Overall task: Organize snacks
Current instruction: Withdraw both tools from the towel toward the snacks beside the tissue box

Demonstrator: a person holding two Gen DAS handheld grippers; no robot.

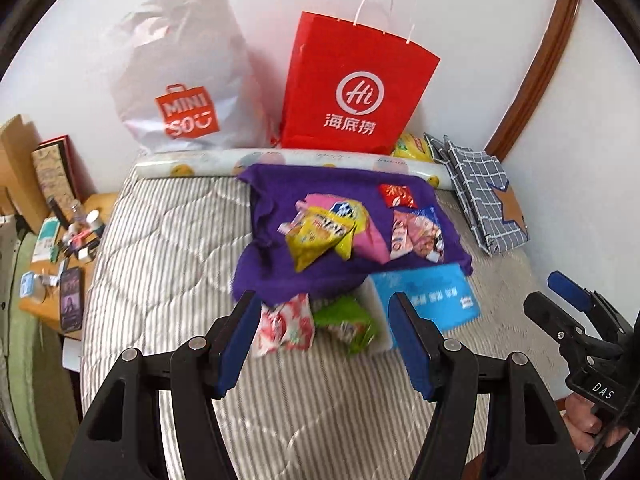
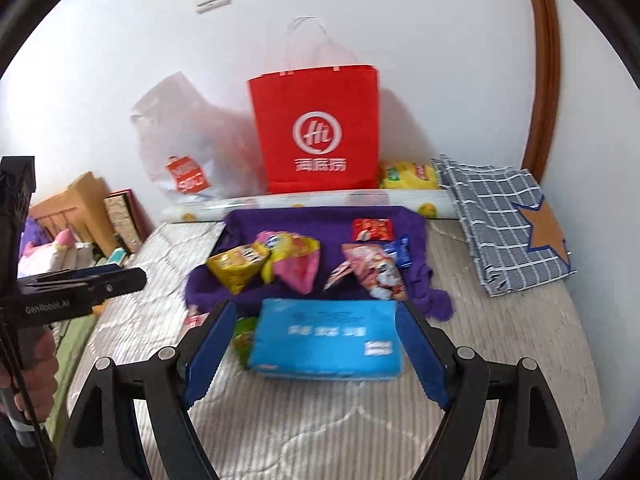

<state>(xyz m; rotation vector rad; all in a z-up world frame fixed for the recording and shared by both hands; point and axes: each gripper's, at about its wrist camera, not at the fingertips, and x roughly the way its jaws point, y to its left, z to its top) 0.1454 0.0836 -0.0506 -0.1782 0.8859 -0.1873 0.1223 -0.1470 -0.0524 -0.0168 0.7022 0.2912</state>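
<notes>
Several snack packets lie on a purple cloth [image 1: 280, 268] on the bed: a yellow packet [image 1: 316, 238], a pink one [image 1: 372, 236], a small red one [image 1: 397, 195] and a pink-and-blue one [image 1: 418, 234]. A pink-white packet [image 1: 284, 326] and a green packet [image 1: 348, 322] lie at the cloth's near edge. My left gripper [image 1: 326, 344] is open and empty, its fingers on either side of these two. A blue box [image 2: 326, 338] lies in front of the cloth. My right gripper [image 2: 316, 354] is open with the box between its fingers, apart from it.
A red paper bag [image 1: 352, 84] and a white MINISO bag [image 1: 188, 76] stand against the wall behind a rolled mat [image 1: 280, 160]. A checked folded fabric bag [image 2: 508, 216] lies at right, a yellow packet [image 2: 406, 174] by it. A cluttered bedside table [image 1: 60, 260] stands left.
</notes>
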